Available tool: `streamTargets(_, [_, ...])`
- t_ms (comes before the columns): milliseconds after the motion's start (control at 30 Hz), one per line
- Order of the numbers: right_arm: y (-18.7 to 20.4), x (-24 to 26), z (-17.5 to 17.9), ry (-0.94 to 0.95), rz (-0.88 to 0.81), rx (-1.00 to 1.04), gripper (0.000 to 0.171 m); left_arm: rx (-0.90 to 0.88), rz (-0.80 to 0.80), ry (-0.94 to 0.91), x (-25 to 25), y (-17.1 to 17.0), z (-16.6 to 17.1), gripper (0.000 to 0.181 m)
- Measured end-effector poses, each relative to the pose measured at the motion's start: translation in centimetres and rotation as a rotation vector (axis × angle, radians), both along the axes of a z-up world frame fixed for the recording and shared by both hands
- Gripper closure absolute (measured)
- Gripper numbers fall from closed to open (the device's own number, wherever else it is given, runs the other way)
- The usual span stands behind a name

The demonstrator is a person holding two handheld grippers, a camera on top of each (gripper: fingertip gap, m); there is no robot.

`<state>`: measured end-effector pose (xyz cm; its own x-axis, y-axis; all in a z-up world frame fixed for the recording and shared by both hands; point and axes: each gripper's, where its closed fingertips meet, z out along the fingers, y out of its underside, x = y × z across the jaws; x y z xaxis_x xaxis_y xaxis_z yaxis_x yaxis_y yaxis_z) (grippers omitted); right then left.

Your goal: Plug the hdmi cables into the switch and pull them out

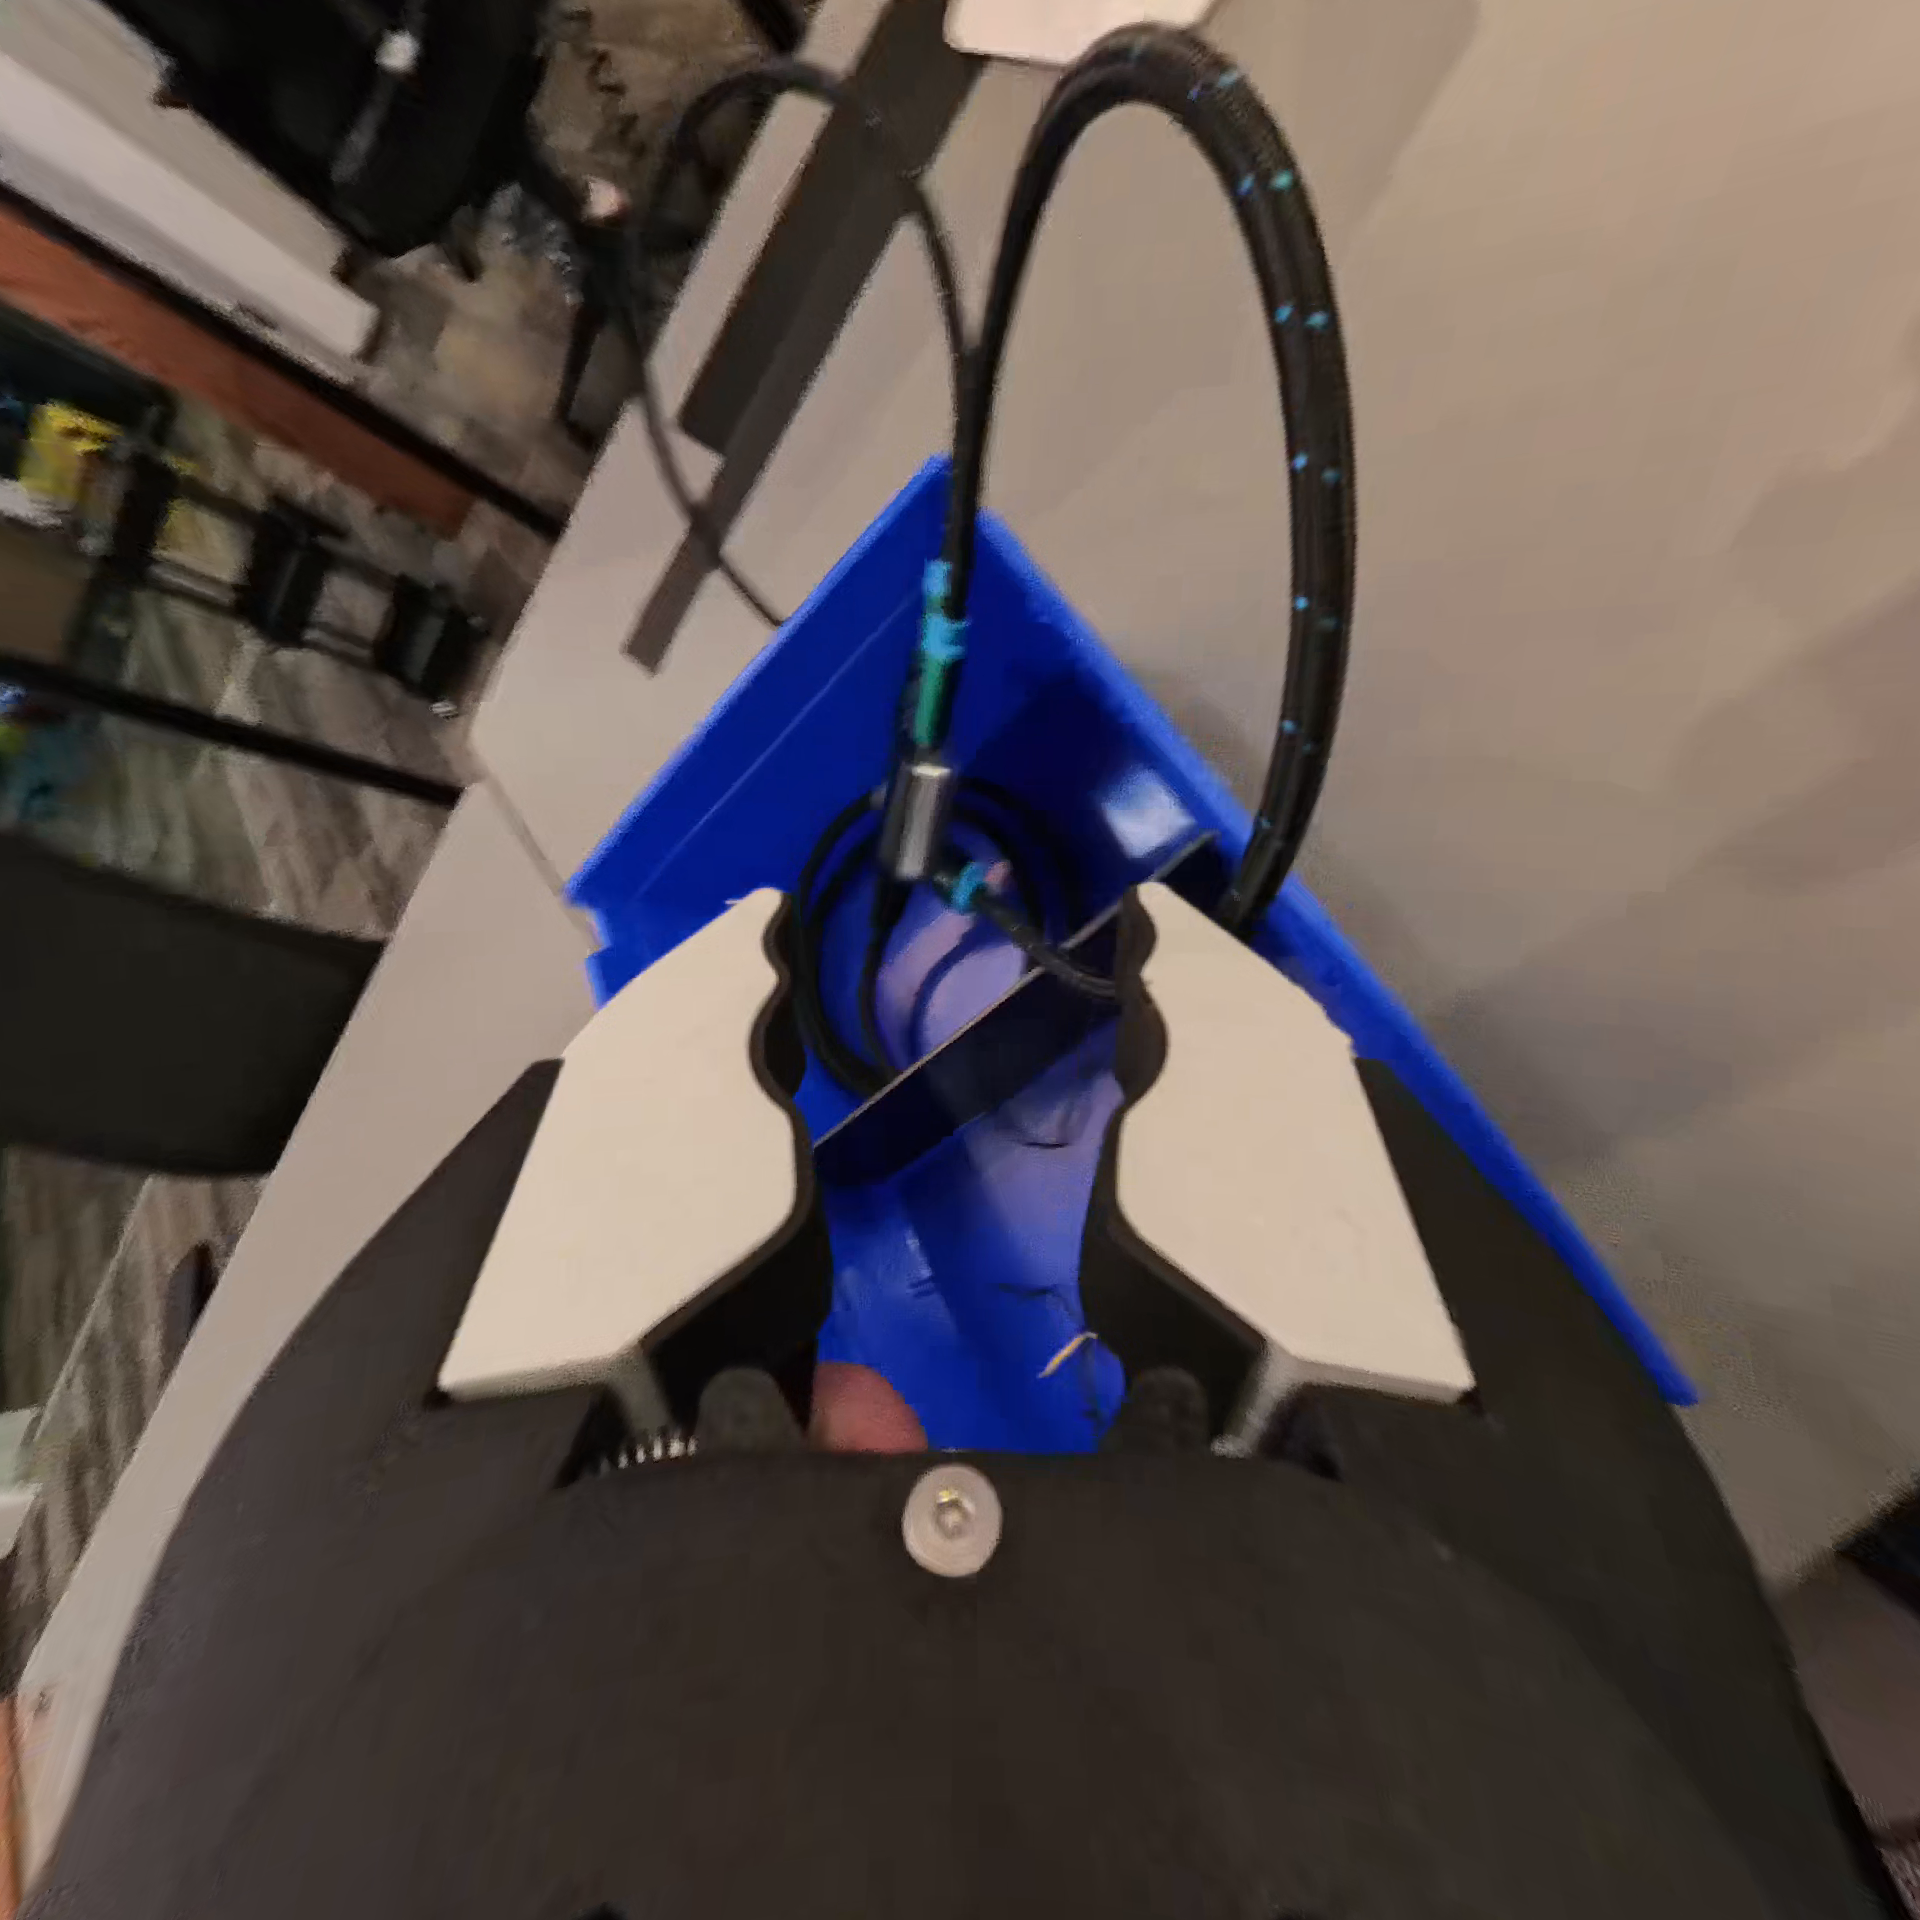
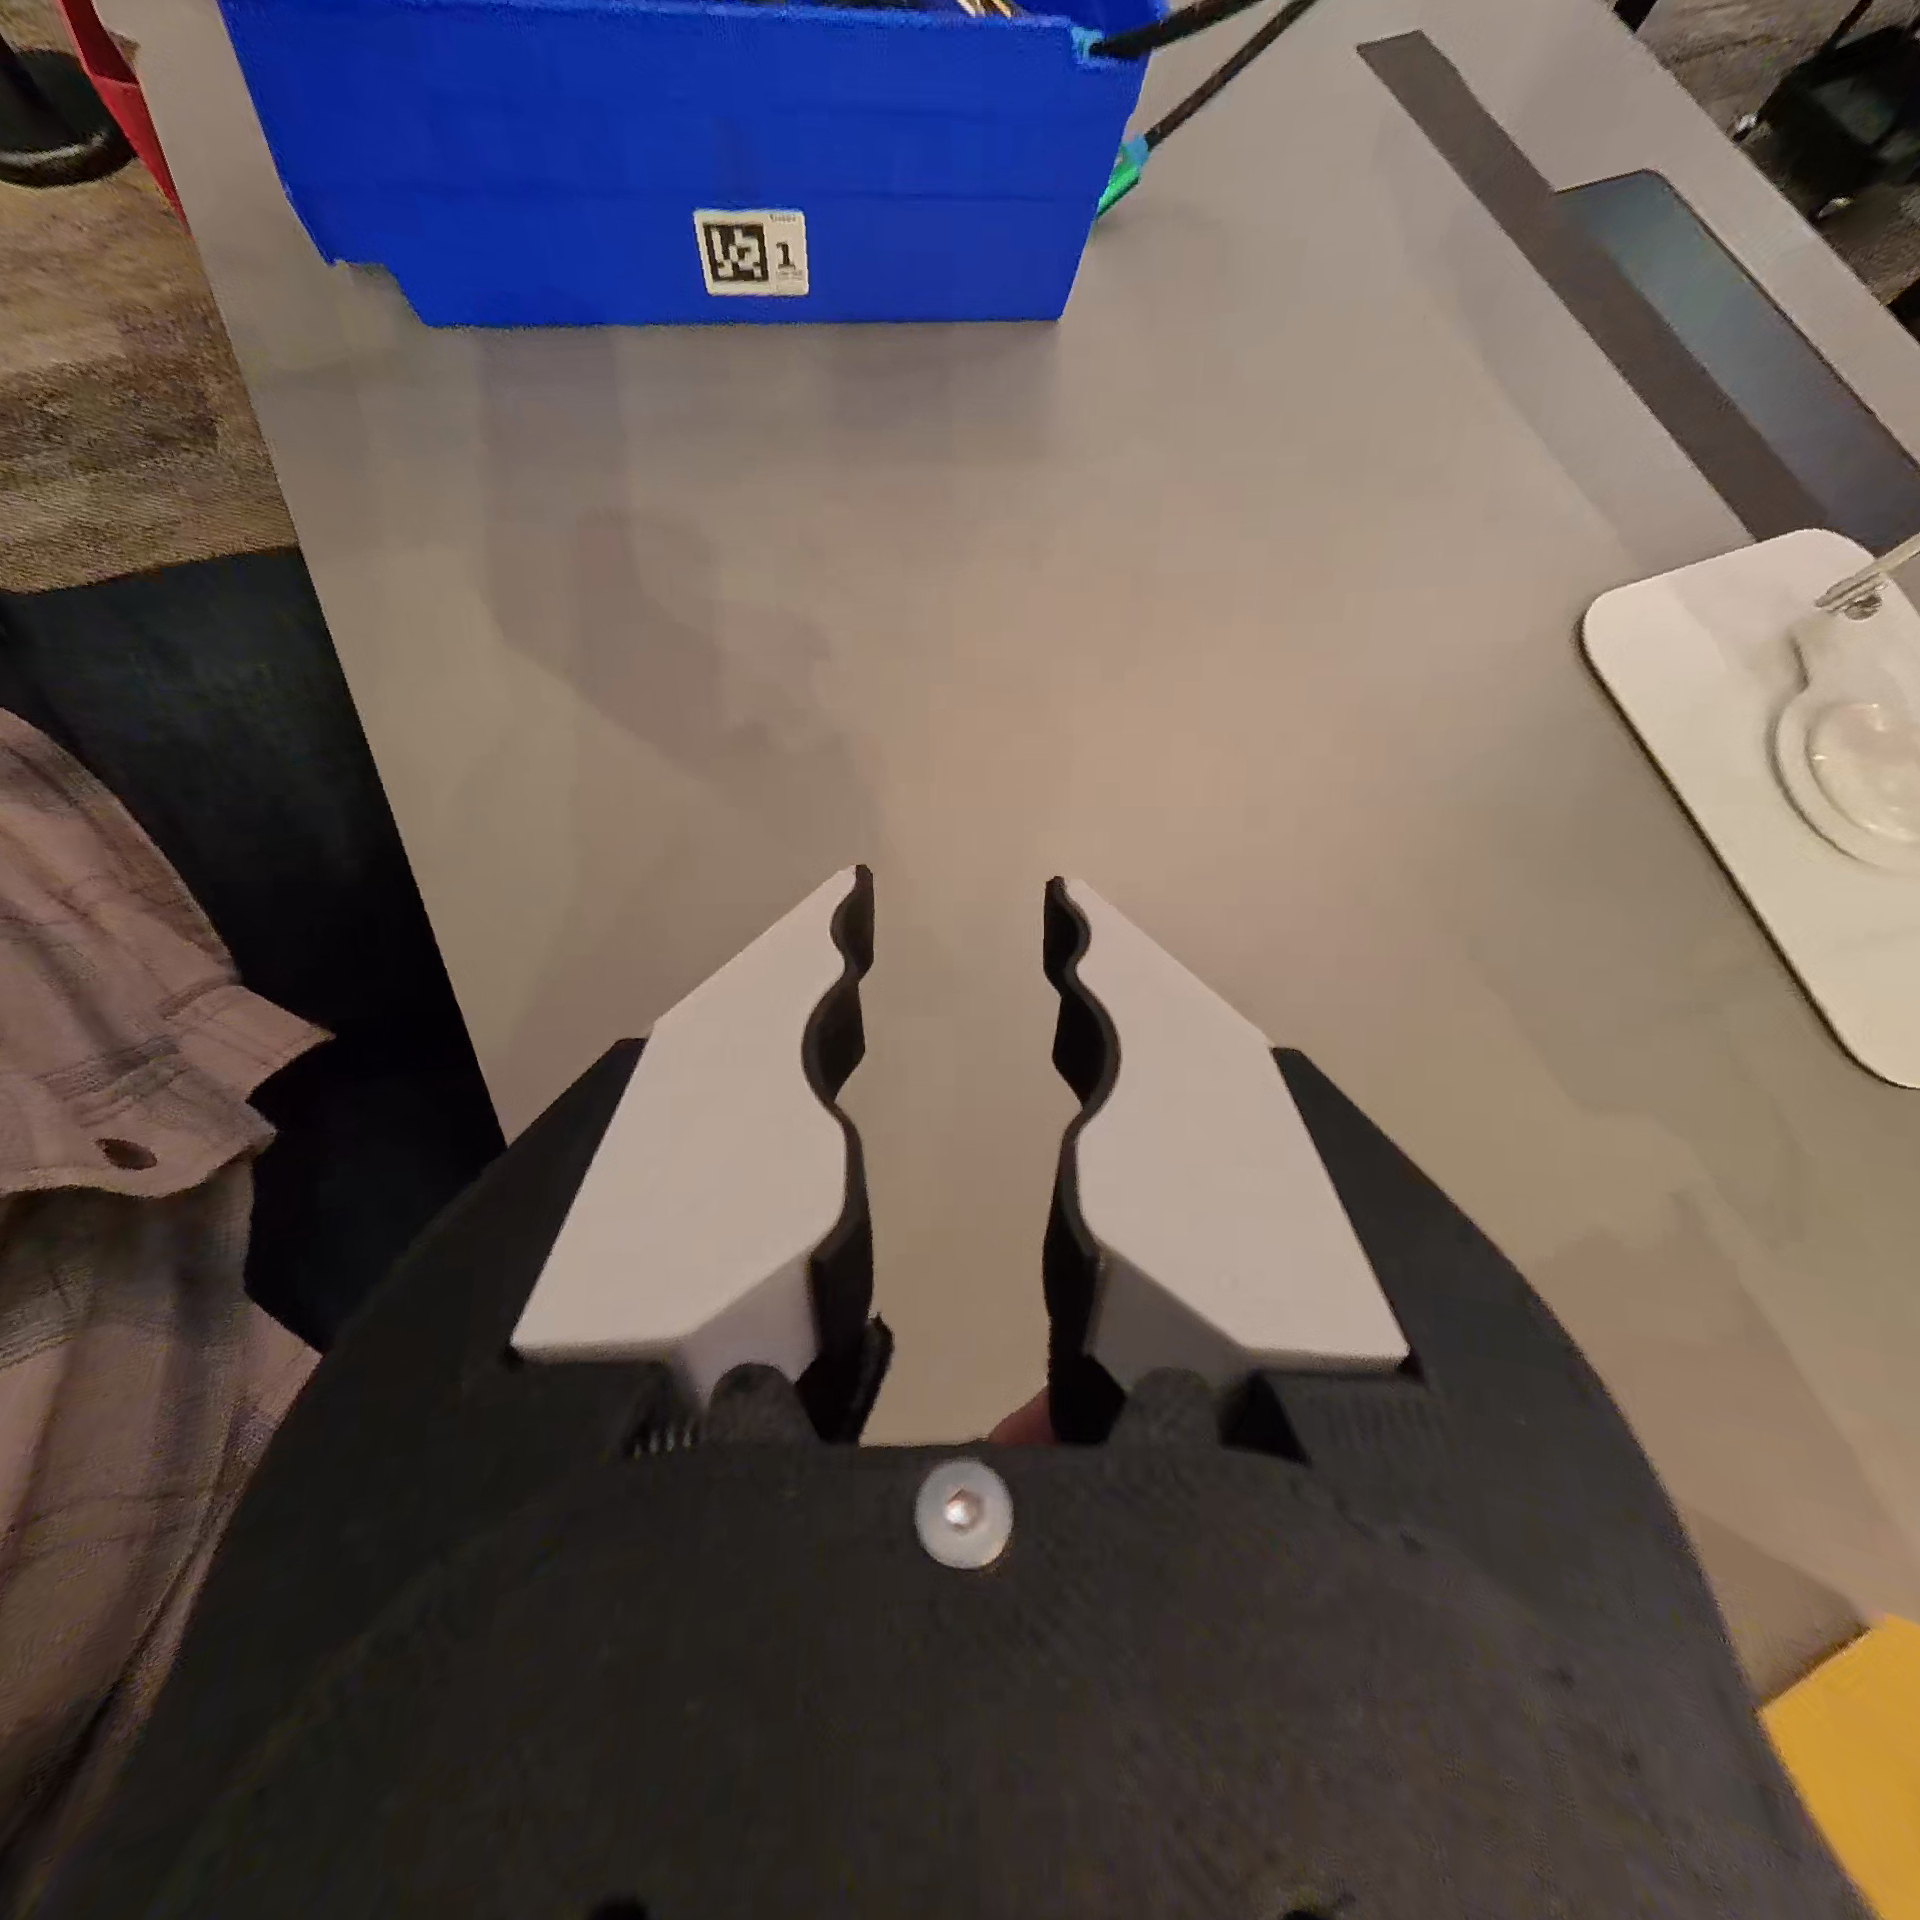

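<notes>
Your left tool [image 1: 961, 914] hangs over the blue bin [image 1: 1049, 665], its fingers spread apart with nothing between them. The HDMI cable [image 1: 1304, 416] rises out of the bin in a tall loop, black braid flecked with light blue, and comes back down so that its metal plug [image 1: 920, 821] points into the bin, long axis running roughly along the tool's line of sight. A teal and green strain relief sits just behind the plug. Below it more black cable lies coiled on the bin floor, and a dark flat divider [image 1: 977, 1060] crosses the bin at a slant between your fingers, partly in front of the coil. The view is blurred, so you cannot tell whether the plug touches the coil.

Your right tool [image 2: 958, 883] is held over bare desk [image 2: 935, 582], fingers parted and empty. Ahead of it the same blue bin [image 2: 665, 135] stands at the far end, a square coded sticker [image 2: 750, 252] on its near wall and cable ends leaving its right corner. To the right lie a dark strip [image 2: 1590, 281] and a white stand base [image 2: 1725, 717]. The desk is pale grey; patterned carpet shows to the left, with a person's checked sleeve [image 2: 114, 1039] at the edge
</notes>
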<state>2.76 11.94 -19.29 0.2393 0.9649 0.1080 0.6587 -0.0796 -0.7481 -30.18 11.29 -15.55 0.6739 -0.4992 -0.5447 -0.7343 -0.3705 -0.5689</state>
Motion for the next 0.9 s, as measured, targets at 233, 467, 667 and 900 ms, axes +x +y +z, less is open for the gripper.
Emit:
streamTargets(233, [0.0,0.0,-2.1,0.008,-0.003,-0.018,0.142,0.012,-0.036,-0.093,-1.4,0.4,2.9,0.130])
streamTargets(467, [0.3,0.0,-3.6,-0.023,0.005,0.009,0.142,-0.025,-0.038,0.004,-2.5,4.5,1.3,0.133])
streamTargets(667, [0.1,0.0,-4.7,-0.050,0.016,0.030,0.143,-0.147,-0.084,0.235,-2.3,7.4,-4.4,0.124])
streamTargets(900, [-0.1,-0.4,-5.3,-0.057,0.036,0.038,0.143,-0.124,-0.125,0.354,-1.6,9.5,-6.8,0.132])
